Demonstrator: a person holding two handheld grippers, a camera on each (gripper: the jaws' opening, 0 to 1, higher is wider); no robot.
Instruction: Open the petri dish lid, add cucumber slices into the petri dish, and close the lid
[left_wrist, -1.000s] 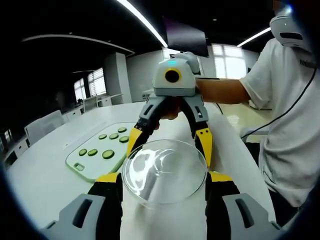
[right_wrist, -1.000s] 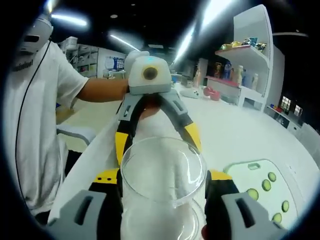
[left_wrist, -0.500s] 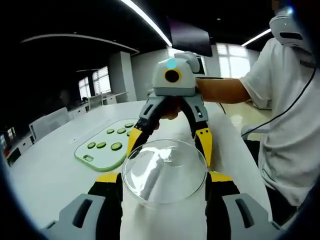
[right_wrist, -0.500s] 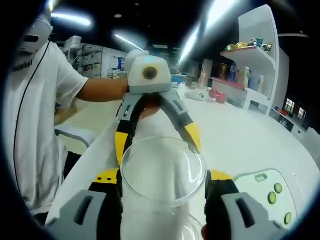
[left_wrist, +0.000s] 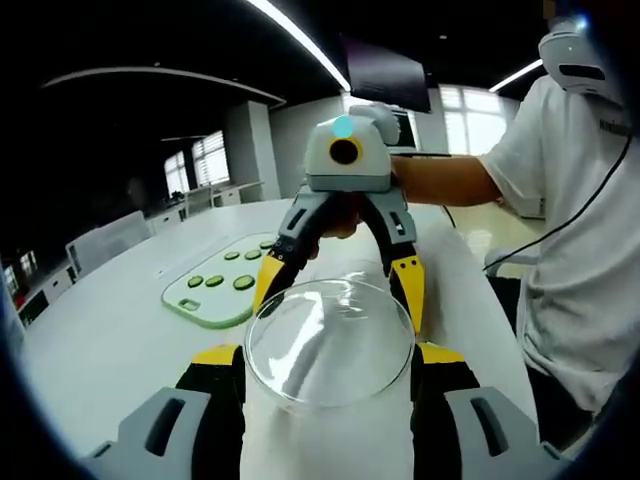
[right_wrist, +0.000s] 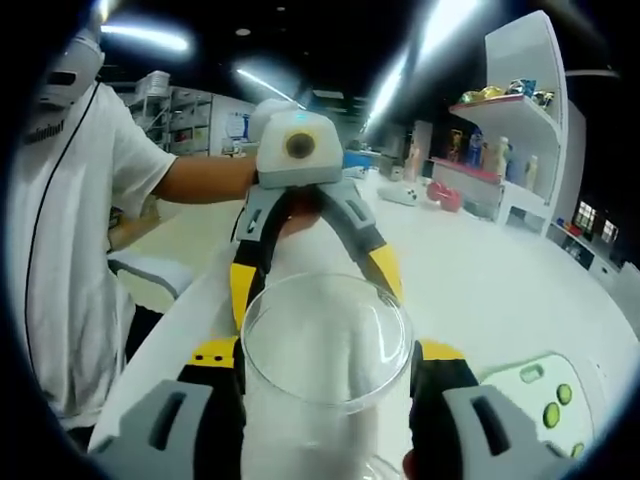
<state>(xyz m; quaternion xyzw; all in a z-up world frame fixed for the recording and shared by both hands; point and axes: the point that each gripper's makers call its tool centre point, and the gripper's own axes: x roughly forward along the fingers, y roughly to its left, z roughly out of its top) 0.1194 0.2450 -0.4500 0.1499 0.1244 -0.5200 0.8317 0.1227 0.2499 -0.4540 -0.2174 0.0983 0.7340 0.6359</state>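
Observation:
A clear glass petri dish (left_wrist: 330, 342) hangs in the air between both grippers, which face each other. My left gripper (left_wrist: 328, 356) is shut on its near sides. My right gripper (left_wrist: 338, 286) reaches in from above and clamps its far sides. In the right gripper view the same dish (right_wrist: 326, 338) sits between my right gripper's (right_wrist: 326, 356) jaws, with the left gripper (right_wrist: 315, 285) opposite. I cannot tell lid from base. A pale green cutting board (left_wrist: 215, 290) with several cucumber slices (left_wrist: 244, 283) lies on the table to the left; the board (right_wrist: 540, 400) also appears at the lower right.
The white table (left_wrist: 110, 340) stretches left and far. A person in a white shirt (left_wrist: 580, 220) stands close on the right, a hand on each gripper. A white shelf with bottles (right_wrist: 510, 100) stands behind the table. White chairs (left_wrist: 100, 240) line the far left.
Both grippers and the dish have swung together, so the cutting board has slid in both pictures. The grip on the dish is the same.

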